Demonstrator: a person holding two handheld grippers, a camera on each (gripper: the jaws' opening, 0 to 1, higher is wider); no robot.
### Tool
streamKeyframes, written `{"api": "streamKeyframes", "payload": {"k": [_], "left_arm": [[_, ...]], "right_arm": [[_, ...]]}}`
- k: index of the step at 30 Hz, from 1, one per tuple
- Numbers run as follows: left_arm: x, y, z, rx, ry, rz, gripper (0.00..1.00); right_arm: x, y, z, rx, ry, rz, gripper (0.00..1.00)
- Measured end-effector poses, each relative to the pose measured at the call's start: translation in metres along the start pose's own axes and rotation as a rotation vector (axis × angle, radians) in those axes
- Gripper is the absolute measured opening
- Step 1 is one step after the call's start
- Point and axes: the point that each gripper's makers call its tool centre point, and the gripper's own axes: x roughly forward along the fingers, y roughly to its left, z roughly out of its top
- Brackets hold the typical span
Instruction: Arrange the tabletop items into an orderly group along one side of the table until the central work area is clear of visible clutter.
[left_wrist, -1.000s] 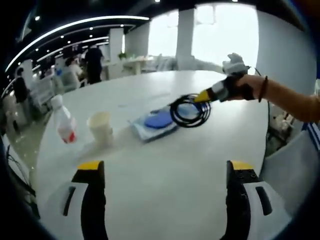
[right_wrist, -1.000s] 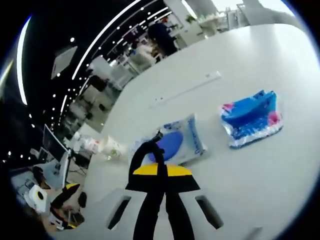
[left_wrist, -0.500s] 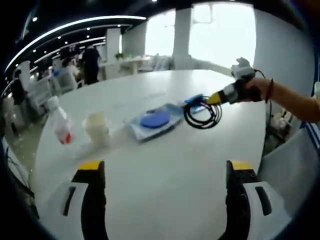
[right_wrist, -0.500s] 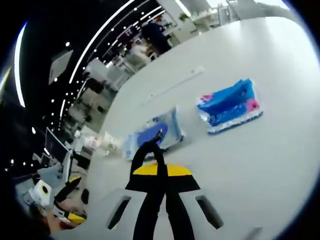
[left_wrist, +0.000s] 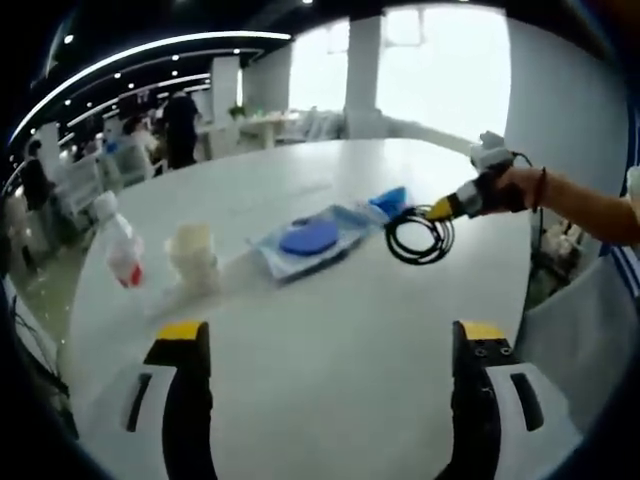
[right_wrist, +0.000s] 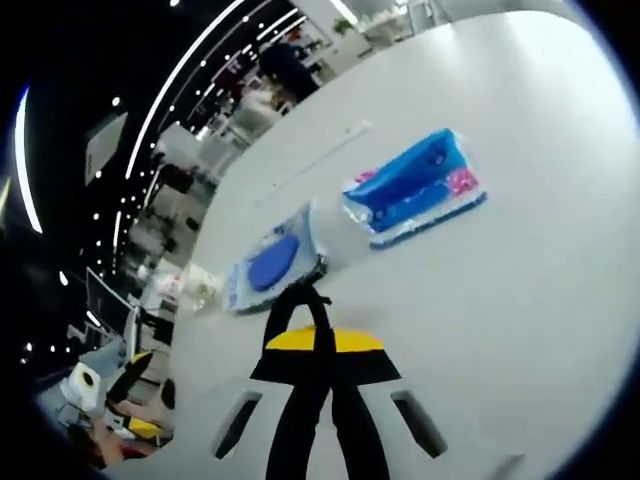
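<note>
Hanging from the clamped right gripper (left_wrist: 437, 209), the coiled black cable (left_wrist: 419, 236) is held above the table (left_wrist: 330, 340), just beside the blue packet (right_wrist: 413, 188); the left gripper (left_wrist: 325, 345) is spread wide, empty, farther off.

Daylight from blown-out windows (left_wrist: 455, 60) far beyond the jaws glares off the white table (left_wrist: 330, 330), while fisheye edges bend and everything blurs softly.

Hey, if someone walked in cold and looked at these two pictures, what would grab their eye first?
Probably the black cable coil dangling from the right gripper, shut on it above the white table's far right side. Next, the clear packet with a blue disc mid-table, a bright blue wrapped pack beside it, and a cup and bottle at left.
</note>
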Motion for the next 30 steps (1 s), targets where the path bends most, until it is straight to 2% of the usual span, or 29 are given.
{"api": "streamKeyframes", "payload": {"k": [5, 21, 26, 30], "left_arm": [[-0.001, 0.002, 0.000, -0.003, -0.004, 0.005, 0.98], [-0.003, 0.006, -0.004, -0.022, 0.008, 0.018, 0.98], [-0.003, 0.007, -0.002, -0.045, -0.011, 0.018, 0.98], [-0.003, 0.007, -0.004, -0.039, 0.002, 0.022, 0.98]], "right_arm": [[0.005, -0.011, -0.004, -0.041, 0.032, -0.024, 0.02], [0.026, -0.026, -0.005, -0.007, 0.046, -0.017, 0.03], [0.030, -0.031, -0.003, -0.032, 0.039, -0.032, 0.03], [0.032, -0.034, 0.000, -0.067, 0.033, -0.050, 0.03]]}}
